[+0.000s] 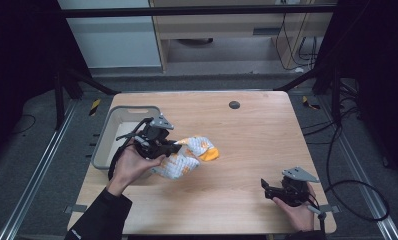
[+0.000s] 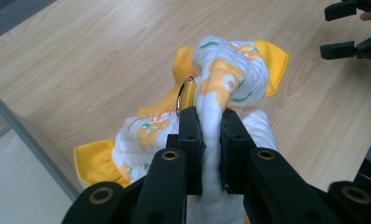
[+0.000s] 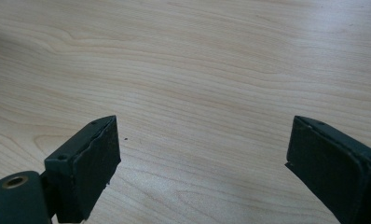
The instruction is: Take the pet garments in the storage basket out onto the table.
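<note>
- Wooden tabletop [image 1: 247, 150], light grain, across the middle of the high view.
- Grey bin [image 1: 108, 131] at the tabletop's left edge, left of centre in the frame.
- Small dark round disc [image 1: 234, 104] near the tabletop's far edge, upper centre.
- Black cables [image 1: 357, 187] looped on the grey floor, lower right.
- Yellow-and-black striped markers [image 1: 95, 106] on the floor near the far corners.
- Pale cabinet [image 1: 227, 30] along the top, beyond the tabletop.
</note>
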`<state>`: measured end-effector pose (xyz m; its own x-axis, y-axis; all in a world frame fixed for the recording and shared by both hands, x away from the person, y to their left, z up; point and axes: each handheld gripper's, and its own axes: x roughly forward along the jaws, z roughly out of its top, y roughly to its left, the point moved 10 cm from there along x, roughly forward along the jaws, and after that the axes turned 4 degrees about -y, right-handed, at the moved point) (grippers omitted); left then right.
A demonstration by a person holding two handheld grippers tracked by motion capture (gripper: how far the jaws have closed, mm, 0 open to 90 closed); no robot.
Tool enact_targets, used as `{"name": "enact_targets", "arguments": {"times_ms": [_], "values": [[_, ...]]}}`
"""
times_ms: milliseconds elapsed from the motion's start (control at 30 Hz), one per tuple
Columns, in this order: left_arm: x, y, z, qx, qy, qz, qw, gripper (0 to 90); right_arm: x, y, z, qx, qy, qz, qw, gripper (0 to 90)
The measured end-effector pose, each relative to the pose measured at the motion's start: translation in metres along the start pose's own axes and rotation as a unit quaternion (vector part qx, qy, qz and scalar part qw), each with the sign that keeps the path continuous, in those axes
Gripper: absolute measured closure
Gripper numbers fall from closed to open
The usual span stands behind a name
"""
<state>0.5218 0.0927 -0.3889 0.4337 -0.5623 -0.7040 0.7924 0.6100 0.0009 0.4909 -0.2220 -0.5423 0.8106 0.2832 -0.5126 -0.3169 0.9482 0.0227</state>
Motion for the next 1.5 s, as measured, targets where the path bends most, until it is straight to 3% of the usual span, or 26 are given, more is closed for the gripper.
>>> {"name": "enact_targets", "arguments": {"times_ms": [567, 1500], "values": [[0.029, -0.022, -0.002, 0.027, 0.025, -0.025, 0.999, 81.4, -0.001, -0.002, 0.001, 0.002, -0.004, -0.003, 1.0, 9.5], [0.082, -0.048, -0.019, 0.042, 0.05, -0.052, 0.9965, 81.0, -0.001, -0.002, 0.002, -0.001, -0.006, -0.006, 1.0, 9.4]]}}
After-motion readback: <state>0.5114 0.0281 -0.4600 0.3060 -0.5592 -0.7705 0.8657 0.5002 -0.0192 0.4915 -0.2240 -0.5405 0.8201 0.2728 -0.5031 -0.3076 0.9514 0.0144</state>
